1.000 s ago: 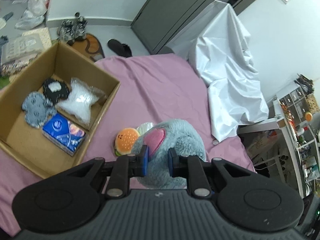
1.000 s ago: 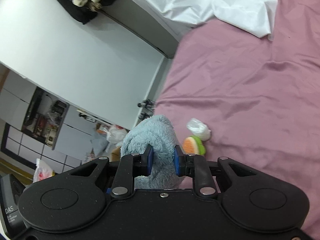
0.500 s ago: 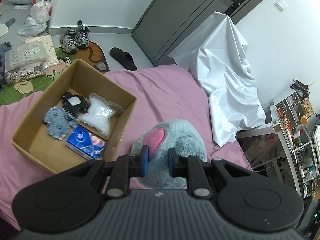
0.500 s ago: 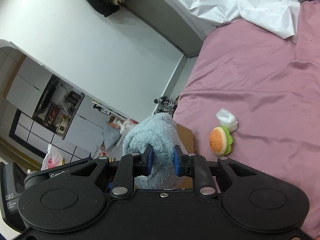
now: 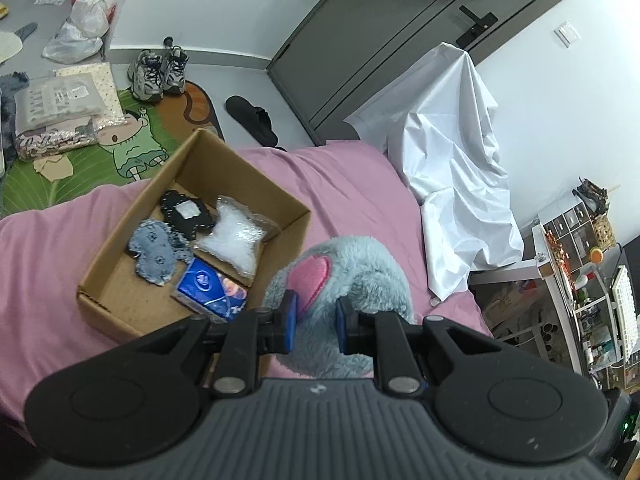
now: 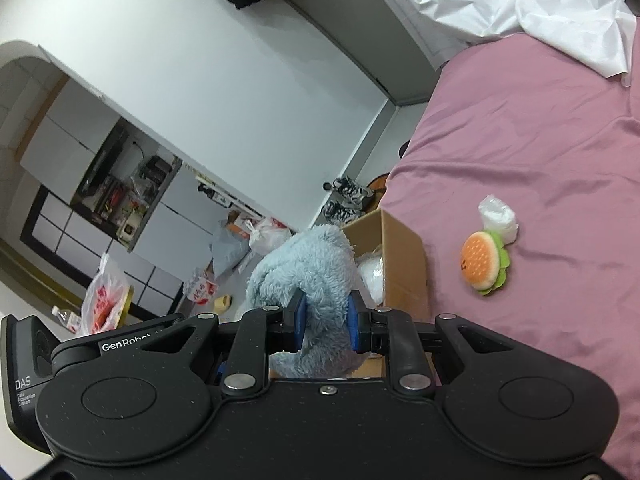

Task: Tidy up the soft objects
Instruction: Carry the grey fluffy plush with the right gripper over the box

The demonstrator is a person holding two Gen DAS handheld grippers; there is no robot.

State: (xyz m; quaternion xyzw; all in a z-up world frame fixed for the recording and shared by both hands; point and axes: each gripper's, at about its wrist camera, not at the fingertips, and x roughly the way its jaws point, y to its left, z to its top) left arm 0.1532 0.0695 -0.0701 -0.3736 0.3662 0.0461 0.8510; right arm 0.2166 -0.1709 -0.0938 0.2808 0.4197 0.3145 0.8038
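Clamped in both the left gripper [image 5: 313,322] and right gripper [image 6: 324,318], the blue plush toy [image 5: 352,280] has been carried closer to the cardboard box [image 5: 288,208] at ten o'clock, so placement appears near.

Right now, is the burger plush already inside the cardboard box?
No, the burger plush lies on the pink bedsheet, outside the cardboard box.
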